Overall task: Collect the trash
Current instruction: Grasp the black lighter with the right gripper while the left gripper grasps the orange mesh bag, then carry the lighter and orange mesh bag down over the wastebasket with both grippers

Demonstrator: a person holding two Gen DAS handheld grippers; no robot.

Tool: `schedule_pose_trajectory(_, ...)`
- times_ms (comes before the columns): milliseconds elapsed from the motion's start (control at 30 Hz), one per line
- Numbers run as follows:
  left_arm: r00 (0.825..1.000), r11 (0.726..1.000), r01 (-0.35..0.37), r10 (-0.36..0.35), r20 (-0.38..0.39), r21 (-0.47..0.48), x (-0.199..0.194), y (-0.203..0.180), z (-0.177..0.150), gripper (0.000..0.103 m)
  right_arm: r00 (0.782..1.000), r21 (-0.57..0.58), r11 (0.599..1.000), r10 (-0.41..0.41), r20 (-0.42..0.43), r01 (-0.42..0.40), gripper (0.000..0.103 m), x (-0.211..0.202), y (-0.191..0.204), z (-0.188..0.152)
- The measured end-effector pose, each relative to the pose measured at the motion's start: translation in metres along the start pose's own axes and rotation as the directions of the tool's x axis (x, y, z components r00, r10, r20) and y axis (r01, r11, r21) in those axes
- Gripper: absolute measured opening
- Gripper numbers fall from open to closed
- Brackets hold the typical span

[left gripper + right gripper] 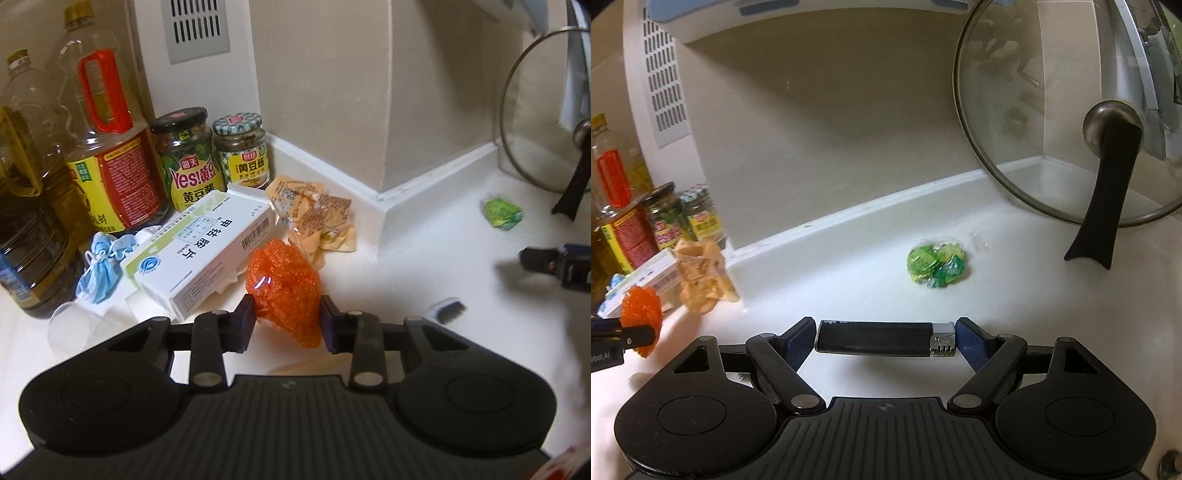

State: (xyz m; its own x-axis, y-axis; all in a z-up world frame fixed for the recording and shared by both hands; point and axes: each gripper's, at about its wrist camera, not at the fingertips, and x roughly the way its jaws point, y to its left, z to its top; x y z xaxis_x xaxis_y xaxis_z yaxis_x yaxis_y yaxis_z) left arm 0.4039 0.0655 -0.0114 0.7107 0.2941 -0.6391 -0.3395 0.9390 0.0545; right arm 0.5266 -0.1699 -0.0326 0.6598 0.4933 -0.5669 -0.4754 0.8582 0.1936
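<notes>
My left gripper (288,319) is shut on a crumpled orange wrapper (282,284) and holds it over the white counter; the wrapper also shows in the right wrist view (641,308). My right gripper (885,338) is shut on a black lighter (882,338), held crosswise end to end between the pads. A crumpled green wrapper (938,266) lies on the counter ahead of the right gripper; it also shows in the left wrist view (503,213). A crumpled tan wrapper (317,218), a white medicine box (207,251) and a blue face mask (101,264) lie by the jars.
Oil bottles (107,147) and two sauce jars (188,158) stand at the back left. A clear plastic cup (72,328) lies near them. A glass pot lid (1056,122) leans on the wall at right. A toothbrush head (448,308) lies on the counter.
</notes>
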Motion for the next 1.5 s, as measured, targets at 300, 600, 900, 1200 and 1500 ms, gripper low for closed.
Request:
schedule_pose_trajectory(300, 0.999, 0.998, 0.042, -0.042, 0.016, -0.053, -0.061, -0.008, -0.031, 0.033, 0.997, -0.046, 0.996, 0.074, -0.015, -0.074, 0.081, -0.044, 0.016, -0.027)
schedule_pose_trajectory(600, 0.99, 0.989, 0.142, -0.141, 0.031, -0.041, -0.126, -0.001, -0.078, 0.033, 0.997, -0.059, 0.996, 0.071, -0.015, -0.072, 0.081, -0.114, 0.048, -0.072)
schedule_pose_trajectory(900, 0.968, 0.968, 0.251, -0.251, -0.013, 0.027, -0.187, 0.031, -0.156, 0.033, 0.999, 0.016, 0.999, 0.034, -0.001, -0.034, 0.081, -0.195, 0.094, -0.137)
schedule_pose_trajectory(1200, 0.951, 0.957, 0.288, -0.282, -0.126, 0.03, -0.204, 0.054, -0.224, 0.033, 0.995, 0.032, 0.999, 0.036, -0.092, -0.033, 0.081, -0.23, 0.133, -0.207)
schedule_pose_trajectory(1500, 0.937, 0.961, 0.277, -0.272, -0.221, -0.011, -0.182, 0.05, -0.258, 0.033, 0.977, -0.042, 0.997, 0.053, -0.206, -0.063, 0.081, -0.206, 0.146, -0.246)
